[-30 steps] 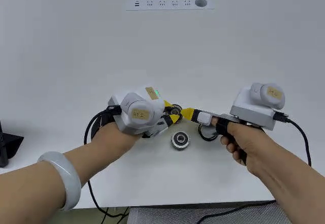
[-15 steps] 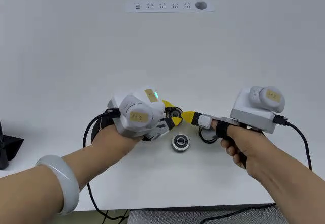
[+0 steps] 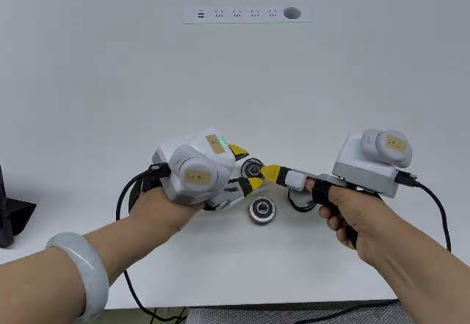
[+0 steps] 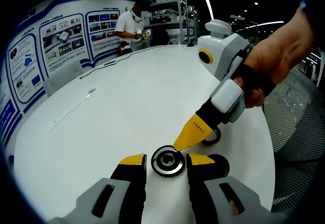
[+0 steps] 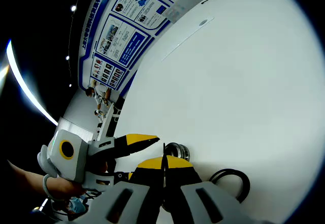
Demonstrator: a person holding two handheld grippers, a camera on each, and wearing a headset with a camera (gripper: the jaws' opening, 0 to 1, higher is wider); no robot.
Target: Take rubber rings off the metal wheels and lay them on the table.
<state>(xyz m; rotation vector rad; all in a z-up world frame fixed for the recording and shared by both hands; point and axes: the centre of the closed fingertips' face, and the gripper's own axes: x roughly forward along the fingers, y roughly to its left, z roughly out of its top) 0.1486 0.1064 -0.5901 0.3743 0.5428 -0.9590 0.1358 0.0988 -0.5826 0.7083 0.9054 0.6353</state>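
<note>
Left gripper (image 3: 246, 167) is clamping a metal wheel (image 3: 253, 168) between its yellow tips near the front of the white table (image 3: 220, 81); cannot tell whether the wheel is touching the surface. The left gripper view is giving the grip best: both tips of the left gripper (image 4: 167, 159) are pressing the sides of the metal wheel (image 4: 168, 161), silver hub facing the camera, outer band looking black. Right gripper (image 3: 271, 171) is reaching in from the right with its tips closed to a thin wedge. In the left gripper view the right gripper (image 4: 185, 138) is touching the wheel's upper rim. The right gripper view is showing the right gripper (image 5: 163, 163) pressed together with just a dark slit, the metal wheel (image 5: 176, 150) right past the tips. Cannot tell if any rubber is being pinched. One of the left gripper's fingertips (image 5: 142, 140) is poking in beside it. A loose rubber ring (image 3: 292, 198) is lying flat under the right gripper, clearer in the right gripper view (image 5: 229, 171). The head view is also showing a second wheel (image 3: 261, 209) sitting on the table just in front, and a power strip (image 3: 246, 14) at the far side.
</note>
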